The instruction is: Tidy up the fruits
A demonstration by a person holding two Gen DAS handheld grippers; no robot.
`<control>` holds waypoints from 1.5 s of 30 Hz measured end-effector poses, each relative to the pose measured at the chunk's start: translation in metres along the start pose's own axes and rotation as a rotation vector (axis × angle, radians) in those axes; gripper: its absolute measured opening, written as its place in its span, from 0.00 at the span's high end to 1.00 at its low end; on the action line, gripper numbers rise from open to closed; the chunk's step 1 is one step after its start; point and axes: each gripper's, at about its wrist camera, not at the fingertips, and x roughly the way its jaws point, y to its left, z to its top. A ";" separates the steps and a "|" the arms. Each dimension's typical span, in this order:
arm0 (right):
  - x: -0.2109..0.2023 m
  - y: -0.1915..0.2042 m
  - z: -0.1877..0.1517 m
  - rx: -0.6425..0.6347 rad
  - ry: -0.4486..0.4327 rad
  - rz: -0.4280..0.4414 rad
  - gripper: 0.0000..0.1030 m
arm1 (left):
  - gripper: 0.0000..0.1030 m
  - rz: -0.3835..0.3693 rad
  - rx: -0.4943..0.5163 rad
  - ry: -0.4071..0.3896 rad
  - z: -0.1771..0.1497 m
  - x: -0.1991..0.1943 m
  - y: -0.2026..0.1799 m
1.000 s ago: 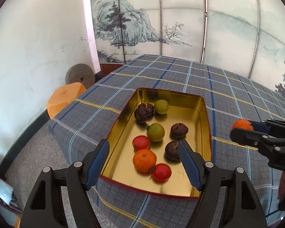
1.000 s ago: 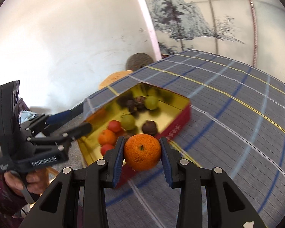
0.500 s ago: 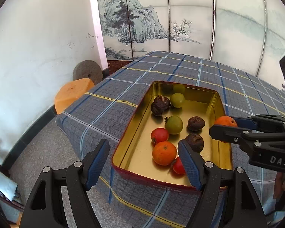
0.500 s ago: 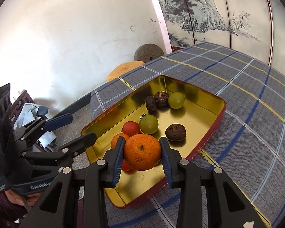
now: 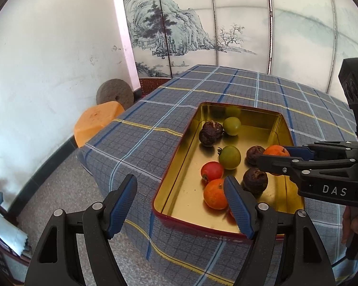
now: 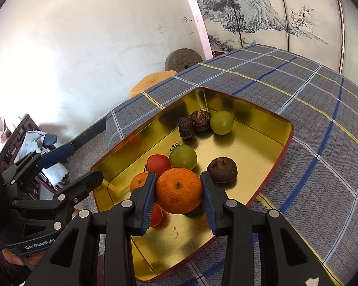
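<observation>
Your right tool [image 6: 177, 194] is clamped on a round, dimpled orange mandarin [image 6: 178, 190], its blue pads pressed to both sides, and holds it above the near end of the shallow gold-lined rectangular tin with a red outer wall [image 6: 289, 128]. Whether the mandarin touches the tin floor is hidden beneath the fruit. Your left tool [image 5: 180, 206] hangs wide apart and empty at the tin's near left corner; its right finger [image 5: 237, 205] covers part of a second orange mandarin [image 5: 214, 194] and nearly all of a red tomato behind it. Inside the tin lie another red tomato [image 5: 212, 171], two green tomatoes [image 5: 229, 157], [image 5: 231, 125], and four dark wrinkled fruits, two of them touching at the far end [image 5: 210, 133]; a pale green shape on the back wall looks like a reflection. The tin sits on the desk's blue-grey plaid cloth [image 5: 155, 119].
</observation>
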 end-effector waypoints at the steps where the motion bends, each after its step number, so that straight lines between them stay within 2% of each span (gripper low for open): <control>1: 0.001 0.000 0.000 0.000 0.002 0.000 0.66 | 0.27 0.001 0.001 0.000 0.000 0.001 0.000; 14: 0.007 0.004 0.009 0.011 -0.013 0.017 0.64 | 0.26 -0.001 -0.006 -0.014 0.001 0.002 0.006; 18: -0.002 0.007 0.013 0.009 -0.055 0.024 0.56 | 0.26 0.002 -0.009 -0.025 0.003 0.001 0.009; 23: -0.020 0.016 0.016 -0.025 -0.103 0.003 0.51 | 0.26 0.008 -0.004 -0.033 0.005 -0.005 0.007; 24: -0.026 0.019 0.016 -0.034 -0.117 -0.004 0.46 | 0.26 0.012 -0.004 -0.041 0.005 -0.008 0.007; 27: -0.050 0.031 0.012 -0.064 -0.189 -0.035 0.27 | 0.24 0.035 -0.002 -0.092 0.008 -0.022 0.007; 33: -0.101 0.048 -0.004 -0.117 -0.323 -0.111 0.09 | 0.09 0.043 0.009 -0.237 0.014 -0.066 0.005; 35: -0.116 0.050 -0.007 -0.118 -0.358 -0.118 0.06 | 0.00 0.059 0.008 -0.311 0.016 -0.087 0.003; 38: -0.137 0.050 -0.010 -0.111 -0.401 -0.114 0.05 | 0.00 0.086 0.013 -0.390 0.018 -0.114 -0.001; 45: -0.178 0.059 -0.023 -0.125 -0.474 -0.130 0.03 | 0.00 0.005 0.000 -0.448 0.022 -0.156 -0.007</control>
